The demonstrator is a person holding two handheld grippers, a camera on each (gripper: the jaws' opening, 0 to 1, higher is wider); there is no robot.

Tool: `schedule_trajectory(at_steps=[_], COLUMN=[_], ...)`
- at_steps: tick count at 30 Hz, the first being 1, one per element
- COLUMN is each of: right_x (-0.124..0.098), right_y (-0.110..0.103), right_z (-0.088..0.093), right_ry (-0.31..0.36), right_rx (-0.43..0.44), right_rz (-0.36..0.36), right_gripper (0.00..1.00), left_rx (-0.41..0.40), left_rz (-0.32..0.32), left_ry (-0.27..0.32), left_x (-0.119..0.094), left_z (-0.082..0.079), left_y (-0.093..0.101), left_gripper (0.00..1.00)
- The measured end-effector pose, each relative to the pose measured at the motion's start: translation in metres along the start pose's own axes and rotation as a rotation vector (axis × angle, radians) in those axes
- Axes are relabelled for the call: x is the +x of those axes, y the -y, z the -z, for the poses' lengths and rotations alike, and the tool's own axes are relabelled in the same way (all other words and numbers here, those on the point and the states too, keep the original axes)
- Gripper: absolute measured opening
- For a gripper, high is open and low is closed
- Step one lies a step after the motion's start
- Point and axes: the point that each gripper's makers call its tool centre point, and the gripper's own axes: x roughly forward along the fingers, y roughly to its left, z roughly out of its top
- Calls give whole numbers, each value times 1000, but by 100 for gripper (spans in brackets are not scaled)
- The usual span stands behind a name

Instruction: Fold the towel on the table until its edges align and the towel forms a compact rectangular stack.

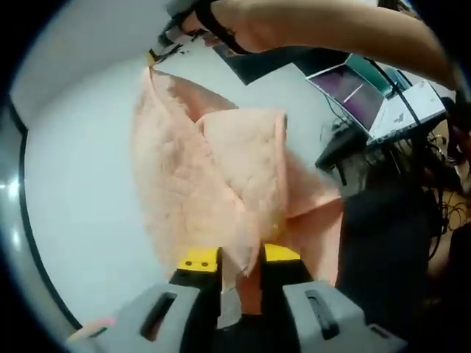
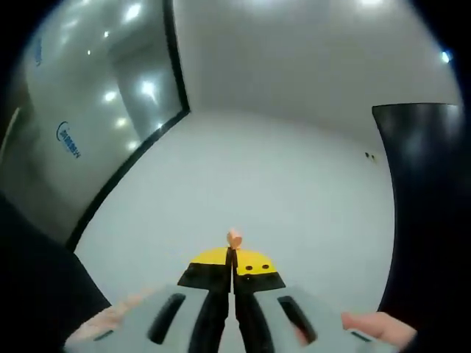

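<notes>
The peach towel (image 1: 221,184) was held off the white table (image 1: 73,184), hanging between both claws; the left gripper (image 1: 241,261) was clamped on one corner, the right gripper (image 2: 233,254) closed on another, a tuft showing; the corners would best be kept level and lowered together, edges matched.
</notes>
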Motion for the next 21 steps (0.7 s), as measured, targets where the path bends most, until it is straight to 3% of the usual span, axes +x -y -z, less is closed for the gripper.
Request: schedule_trajectory(at_steps=[1,3,5,8,10,12,17,19,21], right_x=[-1,-3,-5,-5,-9,-18,-40,-54,-66], right_y=[0,1,4,10,15,20,32,32,36], right_z=[0,0,7,22,33,39,43,41,38], right_ry=[3,8,-2,-34,-53,-62,-74,-73,-81], right_rx=[-7,-31,-43,-11,-7,6,39,41,12], right_rz=[-1,-4,-5,-18,-20,-23,-29,-47,-49], right_gripper=[0,0,0,0,0,0,0,0,0], left_rx=[-16,-26,-51,-25,-88,-171,-210,-207,-153], left_rz=[-9,12,59,70,63,27,-102,-129,-169], left_ry=[23,71,66,50,84,81,76,80,89], left_x=[-3,-11,-18,-30,-42,-51,-83,-98,-115], left_z=[-5,-17,-18,-17,-26,-28,-47,-58,-75], left_y=[-1,0,2,-7,-22,-50,-133,-159,-189], left_gripper=[4,4,4,3,3,2,2,2,1])
